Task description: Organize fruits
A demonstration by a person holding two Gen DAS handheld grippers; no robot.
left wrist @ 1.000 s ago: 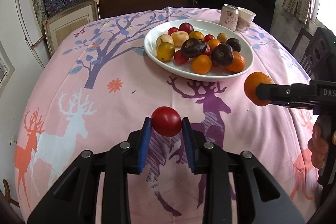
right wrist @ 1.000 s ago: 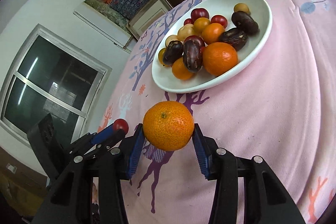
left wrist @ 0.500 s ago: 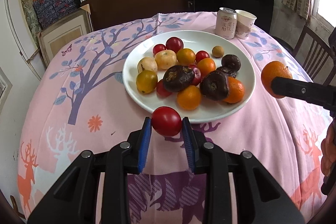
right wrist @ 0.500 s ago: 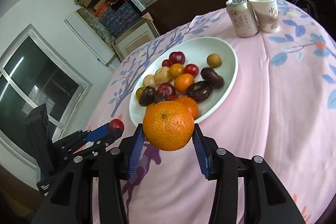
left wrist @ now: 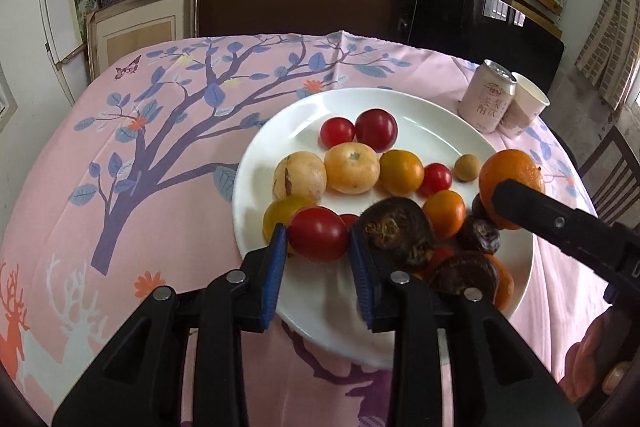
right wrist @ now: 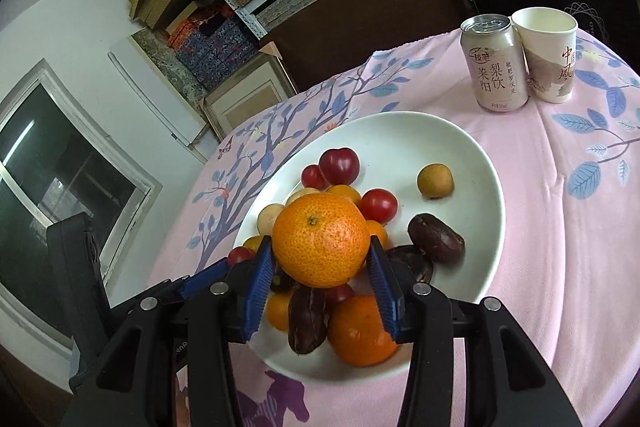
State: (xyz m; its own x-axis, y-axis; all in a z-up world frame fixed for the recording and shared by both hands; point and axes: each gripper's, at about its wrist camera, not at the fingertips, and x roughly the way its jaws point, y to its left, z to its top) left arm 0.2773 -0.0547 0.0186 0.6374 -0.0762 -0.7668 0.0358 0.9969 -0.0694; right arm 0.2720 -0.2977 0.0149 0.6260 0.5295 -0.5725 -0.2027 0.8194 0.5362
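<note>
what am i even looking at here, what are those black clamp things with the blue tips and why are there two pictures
No robot here: a person holds a hand-squeezed clamp in each hand, and each clamp carries a wide-angle camera looking along its two blue-padded fingers. So each picture is one clamp's own view.

The left gripper has a red tomato between its pads, and its jaws are just starting to open. The right gripper is shut on a mandarin orange. Both hang over a white plate heaped with small fruit: tomatoes, yellow and orange ones, dark wrinkled ones.

The plate sits on a pink tablecloth printed with trees and deer. Behind it stand a drink can and a paper cup.
</note>
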